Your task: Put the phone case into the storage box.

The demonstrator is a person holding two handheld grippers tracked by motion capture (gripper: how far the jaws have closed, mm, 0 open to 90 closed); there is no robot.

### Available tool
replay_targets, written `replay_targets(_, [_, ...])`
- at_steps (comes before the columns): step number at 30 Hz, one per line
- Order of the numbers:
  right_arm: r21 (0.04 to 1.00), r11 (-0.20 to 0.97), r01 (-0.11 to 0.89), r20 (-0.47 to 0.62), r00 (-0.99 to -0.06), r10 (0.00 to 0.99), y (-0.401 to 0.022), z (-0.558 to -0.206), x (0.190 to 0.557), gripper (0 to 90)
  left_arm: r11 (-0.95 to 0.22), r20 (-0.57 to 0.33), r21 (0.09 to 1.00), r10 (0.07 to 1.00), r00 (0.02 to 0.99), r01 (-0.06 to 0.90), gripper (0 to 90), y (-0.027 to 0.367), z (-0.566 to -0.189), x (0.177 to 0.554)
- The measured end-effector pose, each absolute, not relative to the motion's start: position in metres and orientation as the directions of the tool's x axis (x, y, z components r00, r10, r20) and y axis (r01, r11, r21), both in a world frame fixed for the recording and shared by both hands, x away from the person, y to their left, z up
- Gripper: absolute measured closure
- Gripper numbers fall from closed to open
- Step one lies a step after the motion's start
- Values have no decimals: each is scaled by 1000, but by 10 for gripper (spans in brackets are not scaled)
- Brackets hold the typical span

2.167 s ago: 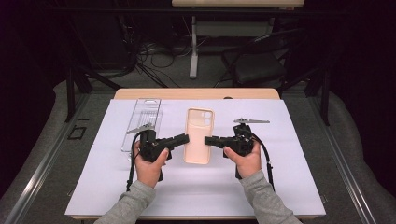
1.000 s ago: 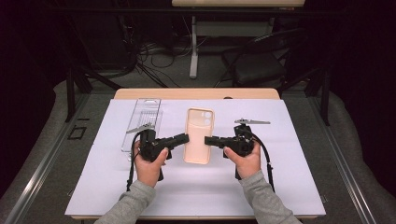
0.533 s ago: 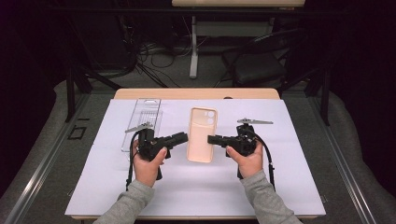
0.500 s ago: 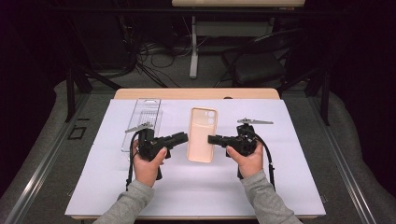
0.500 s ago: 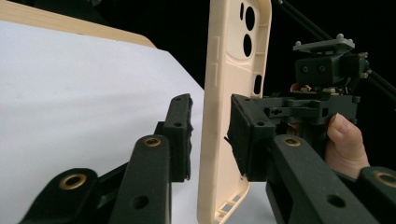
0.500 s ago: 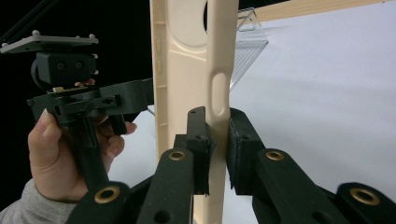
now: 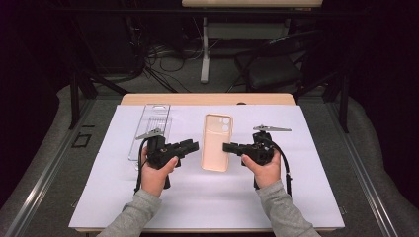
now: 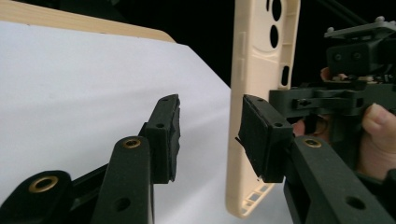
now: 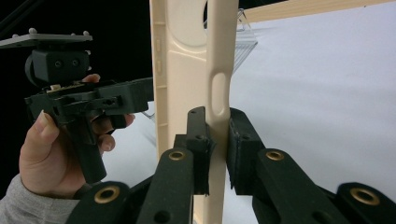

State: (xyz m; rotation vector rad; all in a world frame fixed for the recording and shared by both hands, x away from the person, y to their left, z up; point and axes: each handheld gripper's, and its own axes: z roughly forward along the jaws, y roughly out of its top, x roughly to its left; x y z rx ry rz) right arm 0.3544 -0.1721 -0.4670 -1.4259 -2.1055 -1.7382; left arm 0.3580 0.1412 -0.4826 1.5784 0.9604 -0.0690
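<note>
You are working in a lab-style recording bay: the surface [image 7: 207,98] is wearing white sheeting [image 7: 316,197], with cables [image 7: 163,59] trailing across dark floor behind.

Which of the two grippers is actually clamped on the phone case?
The right gripper: its jaws pinch the beige phone case's side wall. The left gripper is open.

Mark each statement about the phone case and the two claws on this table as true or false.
1. The right claw grips one side wall of the beige phone case. True.
2. The left claw is clamped on the case. False: its jaws have just been opening and stand apart, the case edge beside one pad.
3. A clear plastic tray lies left of the case in the high view. True.
4. The case is black. False: it is beige.
5. The table is covered by a white sheet. True.
</note>
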Motion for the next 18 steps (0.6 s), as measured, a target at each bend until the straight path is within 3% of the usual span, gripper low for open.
replay_targets(11, [750,-74,658,559,-569,603,-177,-465,354,810,52,-505,816,545,669,575,502,144,-481,360])
replay_targets(18, [759,-77,647,550,-573,607,-179,-464,353,810,-2,-431,849,575,695,528,483,143,-479,360])
